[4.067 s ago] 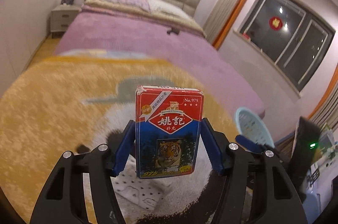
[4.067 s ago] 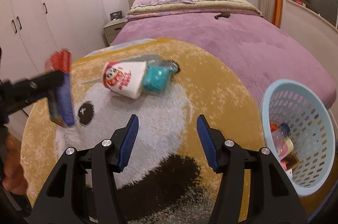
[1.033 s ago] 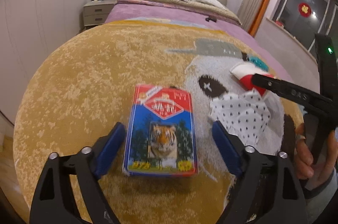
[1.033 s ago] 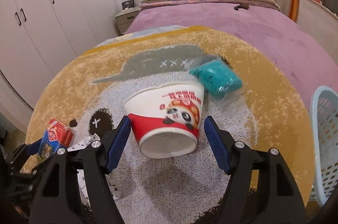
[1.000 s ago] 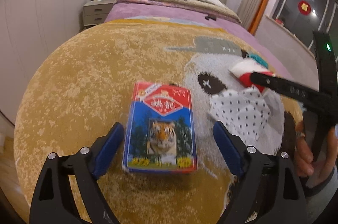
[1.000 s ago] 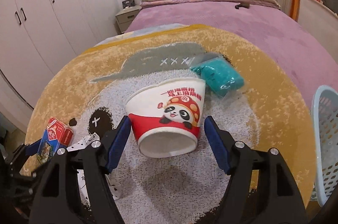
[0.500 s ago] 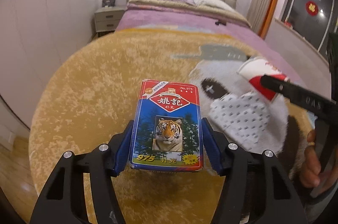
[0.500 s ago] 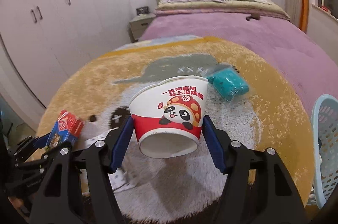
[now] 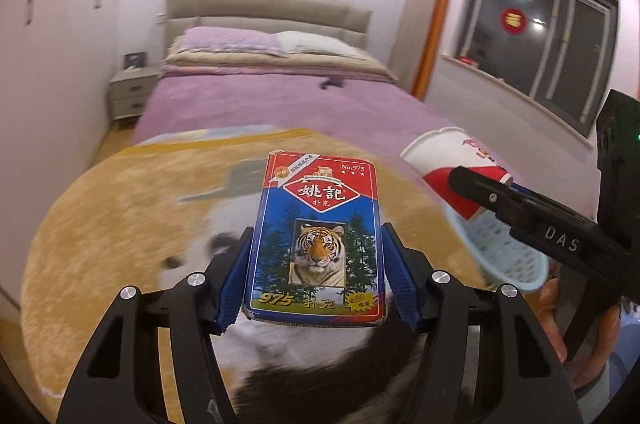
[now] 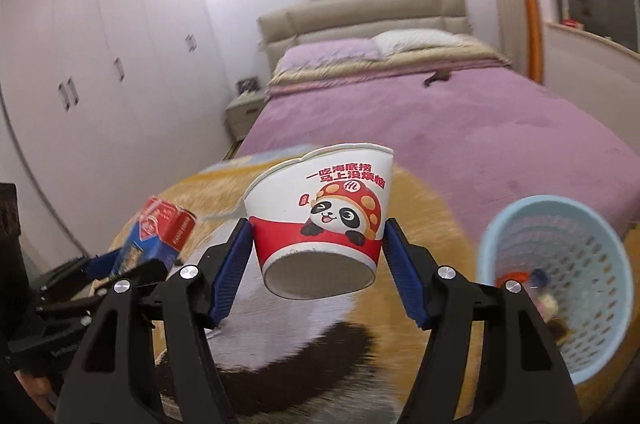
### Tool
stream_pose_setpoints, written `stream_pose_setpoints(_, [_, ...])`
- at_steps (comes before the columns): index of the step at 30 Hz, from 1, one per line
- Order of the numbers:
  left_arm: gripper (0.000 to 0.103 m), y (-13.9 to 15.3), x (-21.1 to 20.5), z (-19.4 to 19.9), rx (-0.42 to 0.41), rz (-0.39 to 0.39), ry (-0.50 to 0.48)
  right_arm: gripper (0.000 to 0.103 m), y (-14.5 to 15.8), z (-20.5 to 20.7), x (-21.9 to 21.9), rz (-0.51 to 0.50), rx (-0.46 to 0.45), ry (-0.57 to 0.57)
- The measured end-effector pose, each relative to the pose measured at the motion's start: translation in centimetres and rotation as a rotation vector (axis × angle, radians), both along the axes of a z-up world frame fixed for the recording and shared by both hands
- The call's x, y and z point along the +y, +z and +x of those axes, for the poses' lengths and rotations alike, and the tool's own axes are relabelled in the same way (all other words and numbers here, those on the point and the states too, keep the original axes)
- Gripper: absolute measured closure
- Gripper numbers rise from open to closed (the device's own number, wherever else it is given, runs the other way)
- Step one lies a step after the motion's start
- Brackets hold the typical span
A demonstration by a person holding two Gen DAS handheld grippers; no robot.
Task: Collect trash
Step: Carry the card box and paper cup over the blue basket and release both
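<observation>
Blue pads | left hand-held gripper (image 9: 316,270) clamps card box (image 9: 317,240) | right hand-held gripper (image 10: 319,264) clamps cup (image 10: 320,212)

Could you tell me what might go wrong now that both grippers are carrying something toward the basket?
The paper cup is thin-walled and pinched low by the right gripper; it could crush or slip. The card box in the left gripper may tip out. Both heading for the one basket, the grippers might collide.
</observation>
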State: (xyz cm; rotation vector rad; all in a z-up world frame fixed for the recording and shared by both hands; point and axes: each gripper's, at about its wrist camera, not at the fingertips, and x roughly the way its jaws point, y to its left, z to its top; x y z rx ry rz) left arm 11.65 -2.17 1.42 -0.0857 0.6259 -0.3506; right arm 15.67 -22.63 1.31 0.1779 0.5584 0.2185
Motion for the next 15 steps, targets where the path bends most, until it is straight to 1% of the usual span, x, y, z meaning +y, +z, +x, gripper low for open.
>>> stream_pose_setpoints(4, [0.044,0.8,-4.3,0.8,-0.013,0.002,-0.076,0.040,1.1,-1.3,-5.1,0.022,-0.034,-0.104])
stream_pose_setpoints(9, [0.044,1.0,-10.1,2.1,-0.010,-0.003,-0.175,0.040,1.0,-2.3,-11.0,0.028,-0.027,-0.240])
stream_pose_setpoints(12, [0.044,0.4,-13.8,3.0,0.001,-0.001,-0.236,0.040,0.4,-3.0,-14.2,0.028,-0.022,-0.309])
stream_pose_setpoints(15, [0.044,-0.7,-16.8,4.1,0.038,-0.013,-0.295,0.040,-0.4,-3.3,-16.8,0.033,-0.013,-0.368])
